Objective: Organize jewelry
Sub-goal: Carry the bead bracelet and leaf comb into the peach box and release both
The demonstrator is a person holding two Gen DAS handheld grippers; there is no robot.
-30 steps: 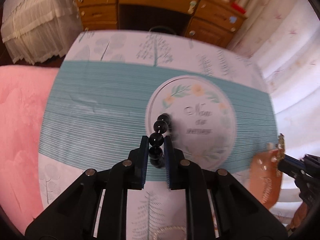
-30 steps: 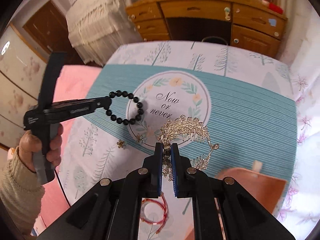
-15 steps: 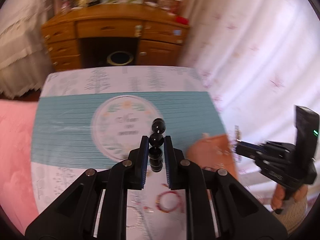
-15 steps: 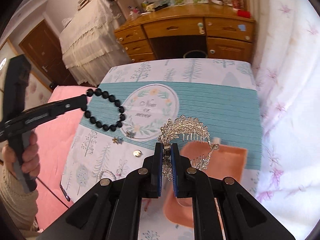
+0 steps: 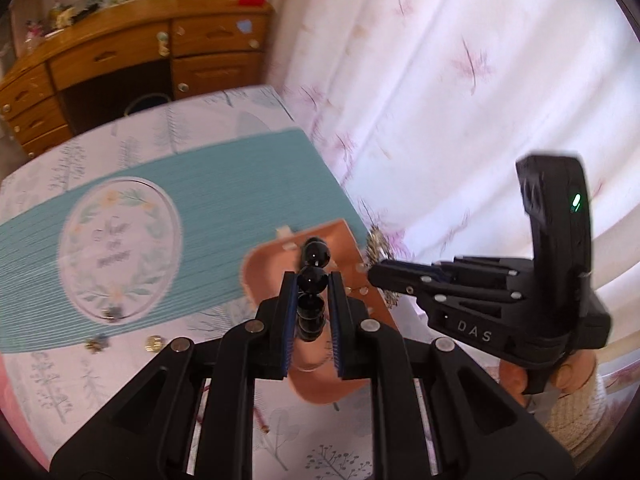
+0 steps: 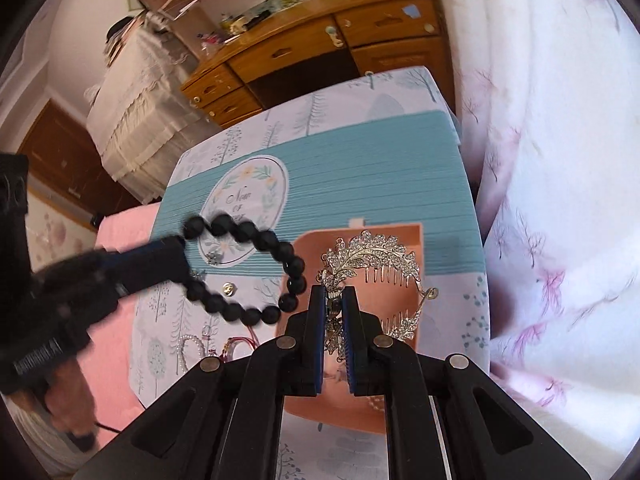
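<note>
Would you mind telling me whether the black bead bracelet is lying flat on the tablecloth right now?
No, the black bead bracelet hangs in the air, pinched by the left tool above the tablecloth.

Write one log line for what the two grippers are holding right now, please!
left gripper: shut on black bead bracelet | right gripper: shut on silver hair comb | both above orange tray | nothing released yet
</note>
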